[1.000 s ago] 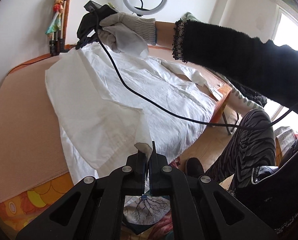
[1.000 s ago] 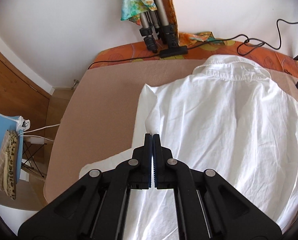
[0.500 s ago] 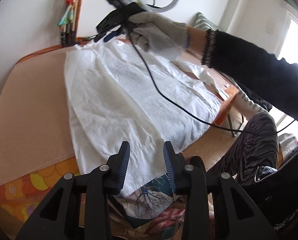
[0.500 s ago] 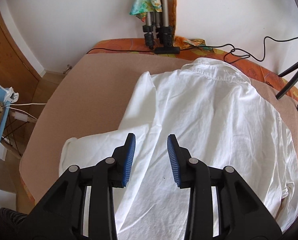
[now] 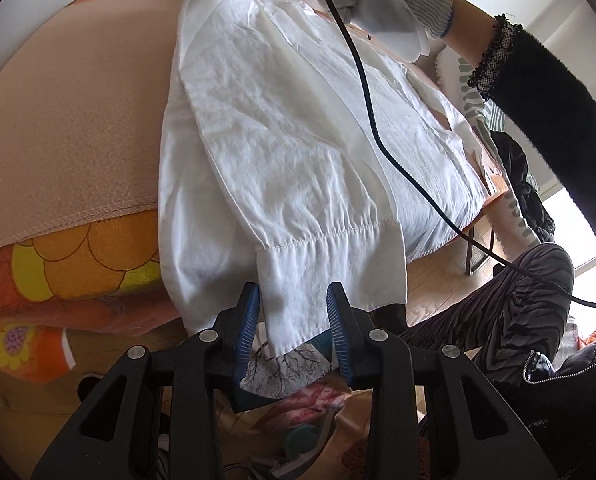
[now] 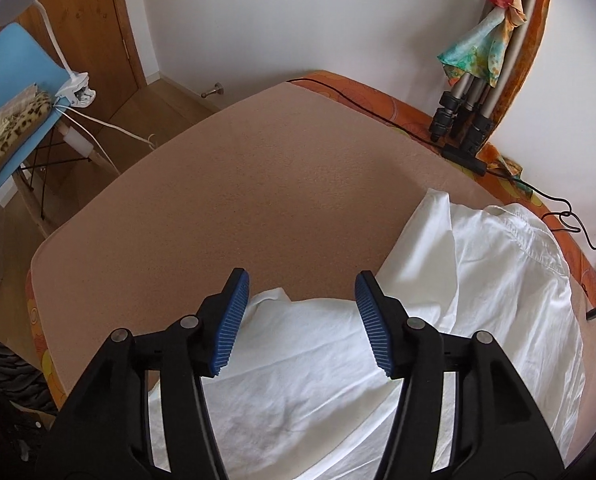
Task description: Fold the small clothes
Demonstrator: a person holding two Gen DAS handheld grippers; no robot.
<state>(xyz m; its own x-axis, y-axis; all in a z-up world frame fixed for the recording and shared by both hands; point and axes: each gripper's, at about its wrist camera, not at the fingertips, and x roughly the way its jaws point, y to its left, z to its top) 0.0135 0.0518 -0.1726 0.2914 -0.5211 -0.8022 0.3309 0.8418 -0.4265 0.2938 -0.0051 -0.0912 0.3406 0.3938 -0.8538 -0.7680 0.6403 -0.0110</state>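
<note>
The white shirt (image 5: pixel 282 152) lies spread on the table (image 6: pixel 238 200), cuff hanging over its edge; left gripper (image 5: pixel 294 330) and right gripper (image 6: pixel 302 320) jaws both gape, released

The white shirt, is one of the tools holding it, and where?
No. Both tools are open. The left tool has the sleeve cuff between its fingers, unpinched. The right tool hovers over the white shirt.
</note>
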